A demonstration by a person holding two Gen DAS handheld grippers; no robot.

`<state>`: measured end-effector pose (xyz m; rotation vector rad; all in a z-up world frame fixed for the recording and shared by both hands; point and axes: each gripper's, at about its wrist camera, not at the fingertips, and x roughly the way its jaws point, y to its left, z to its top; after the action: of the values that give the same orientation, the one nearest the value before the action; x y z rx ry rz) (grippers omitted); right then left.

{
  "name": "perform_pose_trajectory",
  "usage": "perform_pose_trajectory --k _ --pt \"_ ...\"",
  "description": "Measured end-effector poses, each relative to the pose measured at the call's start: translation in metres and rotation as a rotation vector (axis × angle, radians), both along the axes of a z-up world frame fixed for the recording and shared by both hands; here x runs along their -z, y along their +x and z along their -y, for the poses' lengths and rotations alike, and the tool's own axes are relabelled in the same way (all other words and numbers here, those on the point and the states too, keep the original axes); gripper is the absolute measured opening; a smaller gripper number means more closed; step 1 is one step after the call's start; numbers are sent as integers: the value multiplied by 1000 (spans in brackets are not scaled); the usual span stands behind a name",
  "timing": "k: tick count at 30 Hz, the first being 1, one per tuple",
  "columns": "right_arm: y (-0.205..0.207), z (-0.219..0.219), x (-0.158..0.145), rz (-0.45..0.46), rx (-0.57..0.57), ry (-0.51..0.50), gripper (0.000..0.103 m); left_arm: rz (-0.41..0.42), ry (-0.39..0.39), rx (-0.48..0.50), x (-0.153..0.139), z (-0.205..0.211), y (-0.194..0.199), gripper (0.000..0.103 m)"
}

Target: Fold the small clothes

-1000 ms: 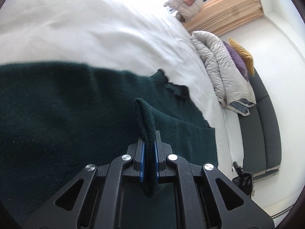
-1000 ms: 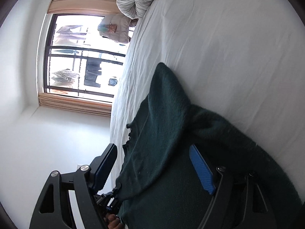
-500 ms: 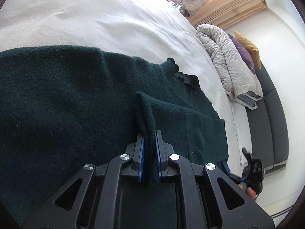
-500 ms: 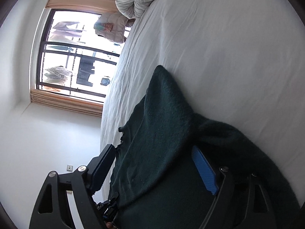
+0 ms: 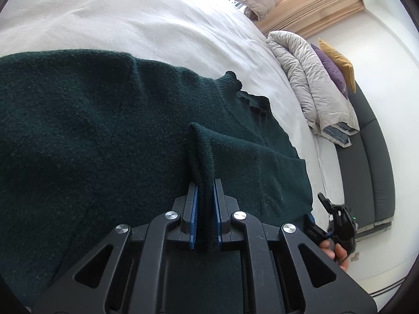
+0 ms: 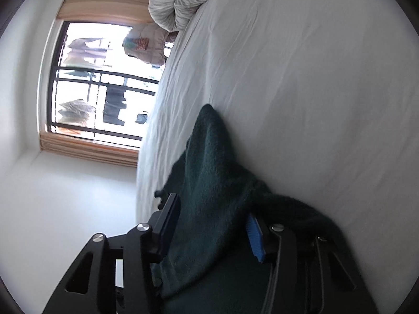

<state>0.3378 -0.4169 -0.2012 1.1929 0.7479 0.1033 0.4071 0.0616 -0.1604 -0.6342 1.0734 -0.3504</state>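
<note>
White bed sheet [image 5: 131, 18] stretches bare beyond the sweater [image 5: 91, 130], with the mattress edge close by my right tongs [image 6: 212, 233]. Dark green and fuzzy, the sweater lies spread on the bed. My left tongs [image 5: 205, 209] pinch a raised fold of it. My right tongs have just been closing around the knit, pads not yet pressing.

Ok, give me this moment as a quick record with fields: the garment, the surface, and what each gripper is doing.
garment: dark green knit sweater, spread out
surface: white bed sheet
left gripper: shut on a pinched ridge of the sweater
right gripper: jaws apart and just been closing, sweater fabric between them, pads not yet pressing
background: grey duvet bundled beyond the sweater
</note>
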Motion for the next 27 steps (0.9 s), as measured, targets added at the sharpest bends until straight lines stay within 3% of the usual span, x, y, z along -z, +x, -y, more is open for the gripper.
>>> perform_pose_trajectory --k 1,3,5,8,10,12,13,15,17,18,19,21,23,25,27 --pt "-6 -6 -6 -17 -9 -17 71 -5 9 -9 -3 -2 -2 10" --pt "-19 -15 -22 -27 -9 -40 75 19 92 -56 -18 -6 -12 10" --pt "-22 -23 -50 41 -42 -93 75 117 214 -89 -43 -2 -24 10" --pt "-3 -39 -69 99 -109 -138 77 223 268 -30 -63 23 -25 10" --pt "21 -50 -55 128 -181 -62 80 221 284 19 -55 42 -14 10" --pt "42 -50 -24 60 -184 -9 79 175 330 58 -36 56 -2 10" --pt "48 -45 -7 5 -162 5 57 130 342 80 -23 59 4 10" --pt "49 -29 7 -6 -116 12 38 129 288 76 -13 47 3 10" --pt "34 -13 5 -7 -51 0 39 124 275 70 -18 34 -5 10" --pt "26 -8 -2 -19 -25 -47 44 126 293 49 -24 24 -12 10" --pt "17 -9 -11 -34 -10 -117 59 135 310 9 -31 10 -25 10" --pt "1 -30 -36 -38 -4 -265 81 177 238 -64 -44 -24 -57 10" --pt "-8 -71 -63 9 -61 -375 86 214 192 -151 -55 -60 -90 10" --pt "-8 -132 -85 53 -198 -490 86 241 164 -251 -61 -100 -130 10" --pt "-10 -222 -107 130 -358 -652 85 249 130 -352 -61 -137 -172 10"
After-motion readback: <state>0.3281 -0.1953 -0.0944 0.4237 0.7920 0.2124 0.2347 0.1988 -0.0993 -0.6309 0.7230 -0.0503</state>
